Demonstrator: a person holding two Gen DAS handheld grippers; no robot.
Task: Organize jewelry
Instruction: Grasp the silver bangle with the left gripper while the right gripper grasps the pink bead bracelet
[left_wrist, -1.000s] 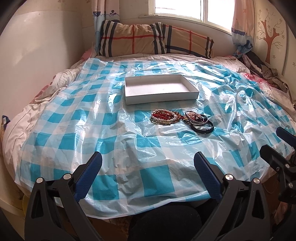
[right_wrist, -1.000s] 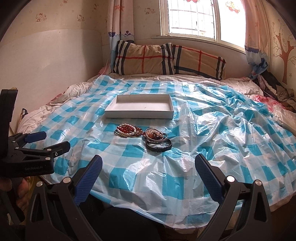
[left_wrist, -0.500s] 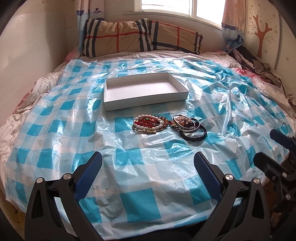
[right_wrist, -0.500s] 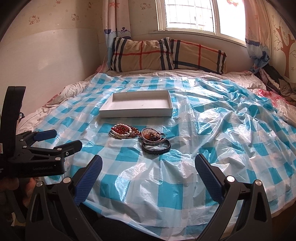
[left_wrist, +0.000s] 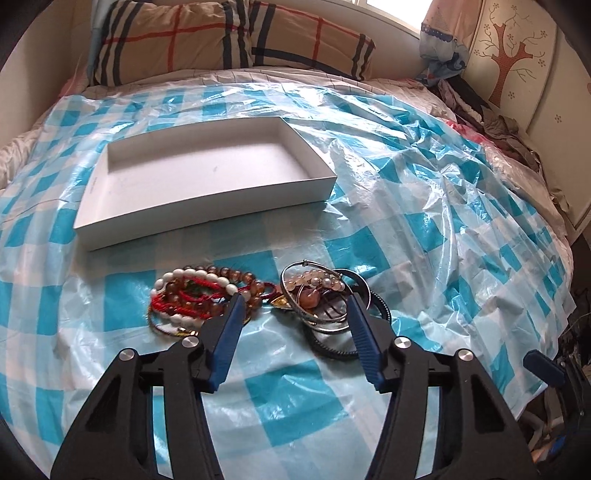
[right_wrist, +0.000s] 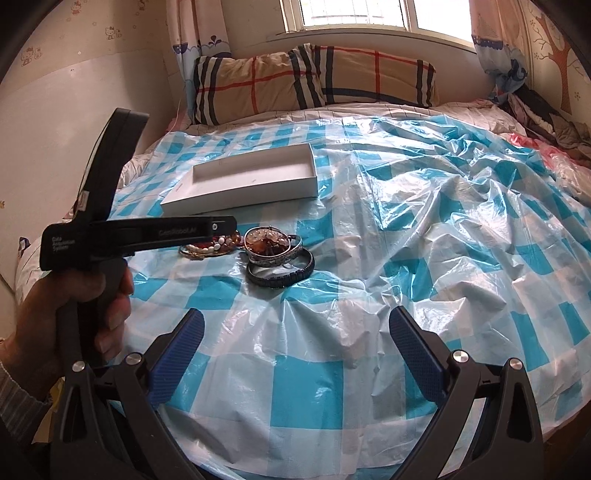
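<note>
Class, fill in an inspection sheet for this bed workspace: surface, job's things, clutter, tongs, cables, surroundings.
Surface: blue-checked plastic sheet, wrinkled, over the bed.
Job's things: white box, empty; beaded bracelets and metal bangles heaped in front of it, outside the box.
Clutter: clothes pile at the bed's far right.
Tongs: left tongs have just been closing, fingertips at the heap, nothing gripped; right tongs open, empty, short of the jewelry.
Cables: nothing seen.
Surroundings: plaid pillows, window, curtains.

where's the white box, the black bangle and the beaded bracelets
white box (left_wrist: 207, 218), left wrist view, near wall
black bangle (right_wrist: 275, 282), right wrist view, front rim
beaded bracelets (left_wrist: 192, 275), left wrist view, white beads
</note>
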